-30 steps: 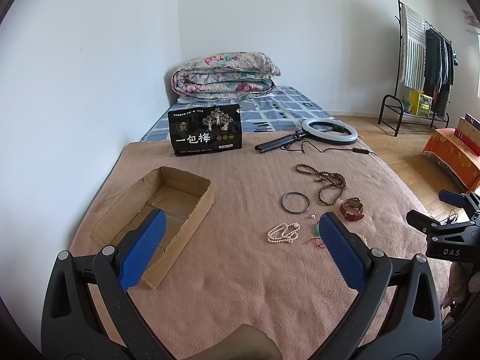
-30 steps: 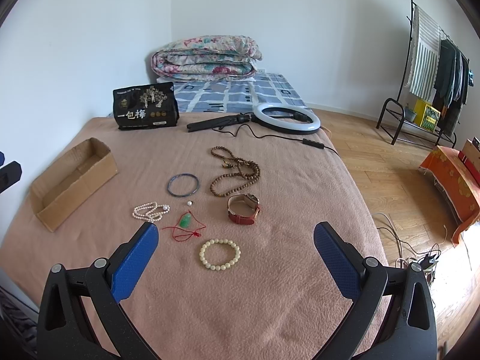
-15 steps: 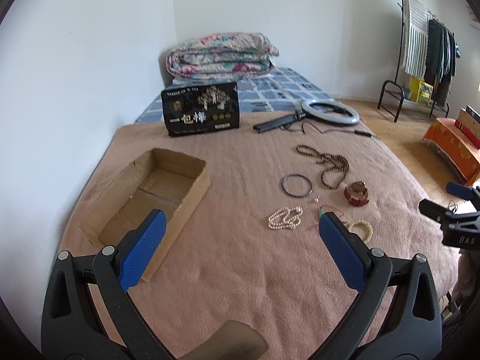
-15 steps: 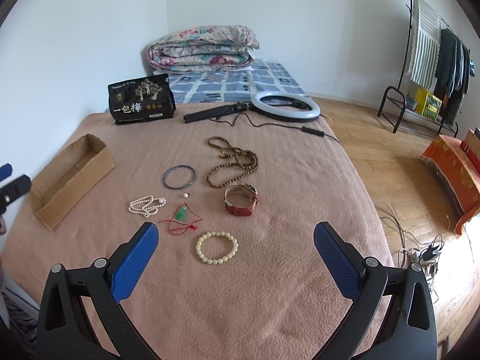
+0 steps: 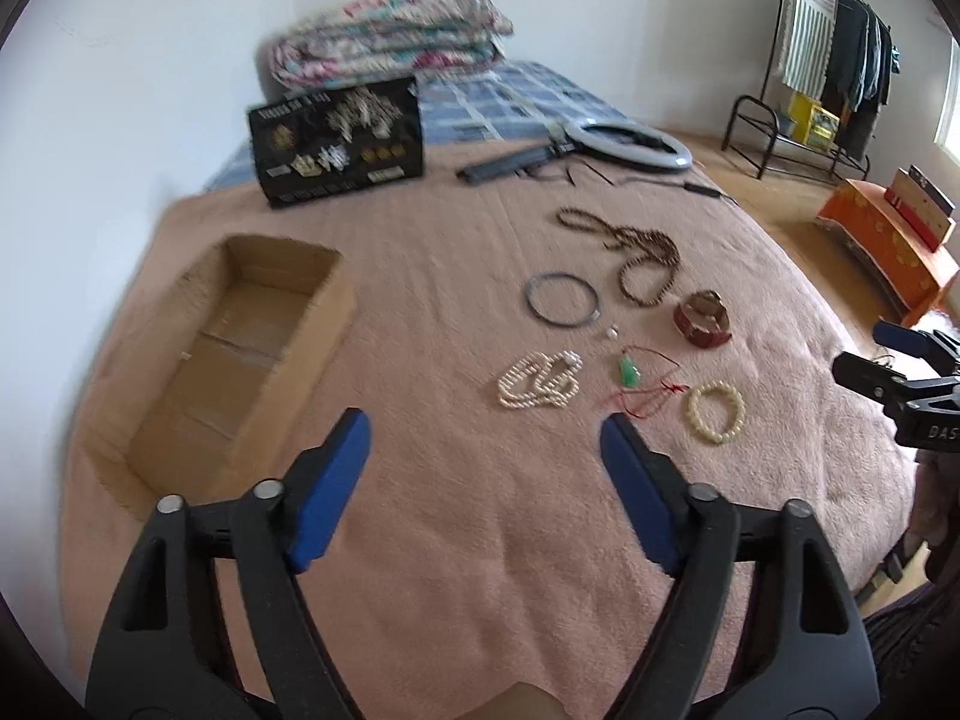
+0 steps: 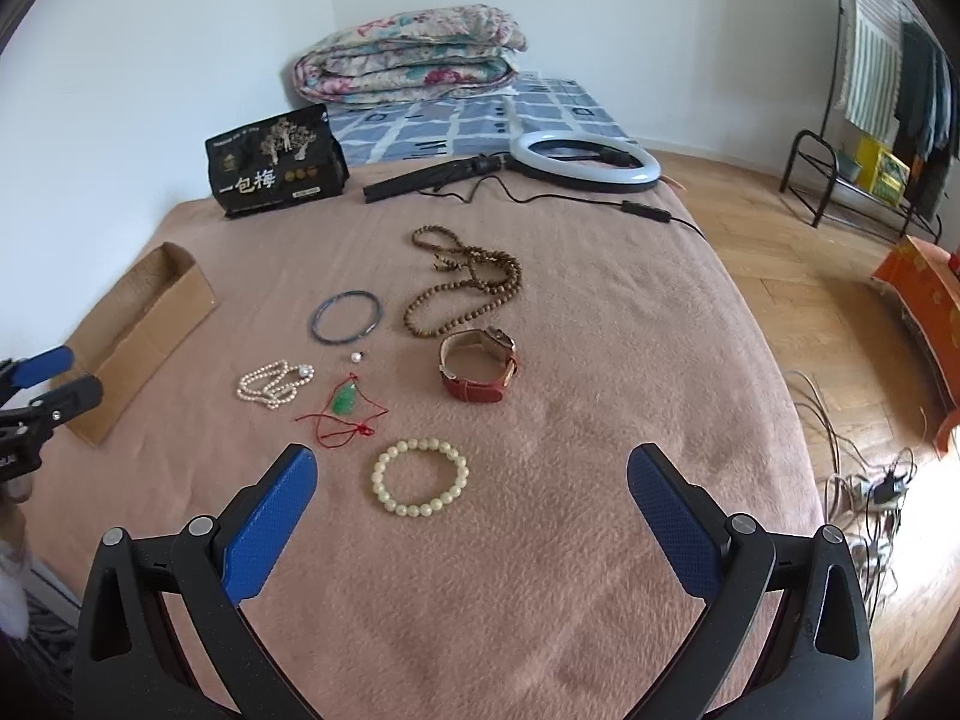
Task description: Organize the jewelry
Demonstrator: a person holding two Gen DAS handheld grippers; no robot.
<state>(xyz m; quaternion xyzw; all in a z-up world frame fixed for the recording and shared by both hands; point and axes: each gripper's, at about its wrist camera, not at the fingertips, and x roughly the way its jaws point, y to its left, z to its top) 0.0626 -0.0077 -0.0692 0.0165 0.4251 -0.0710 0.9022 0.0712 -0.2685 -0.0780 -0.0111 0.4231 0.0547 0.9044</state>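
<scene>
Both claws spread wide, holding nothing: we see the left claw [image 5: 485, 441] and right claw [image 6: 471, 477] above the fuzzy pink blanket [image 6: 570, 540] of the bed, blue textured pads on black plastic arms.

Nearest the right claw lies a cream bead bracelet [image 6: 419, 477], round glossy beads in a closed ring. Just beyond it, a green jade pendant [image 6: 344, 401] on thin red cord, the cord looped loosely on the blanket. Left of the pendant, a white pearl strand [image 6: 273, 383], bunched in folds. A single loose pearl [image 6: 357, 356] sits just past the pendant. Right of those, a wristwatch [image 6: 478, 363] with red-brown leather strap, curled on its side. Further on, a thin dark bluish bangle [image 6: 346, 318], smooth rigid circle lying flat. Beside it to the right, a long brown wooden bead string [image 6: 465, 282], coiled in overlapping loops.

In the left view an open cardboard box [image 5: 240, 348] sits left of the jewelry, well apart from it, rectangular, with plain corrugated walls.

Far edge of the blanket: a black glossy pouch [image 6: 276, 162] with gold print standing upright, a white ring light [image 6: 585, 162] lying flat with its black stand and cable. Behind these a folded floral quilt [image 6: 411, 54] on blue checked bedding.
</scene>
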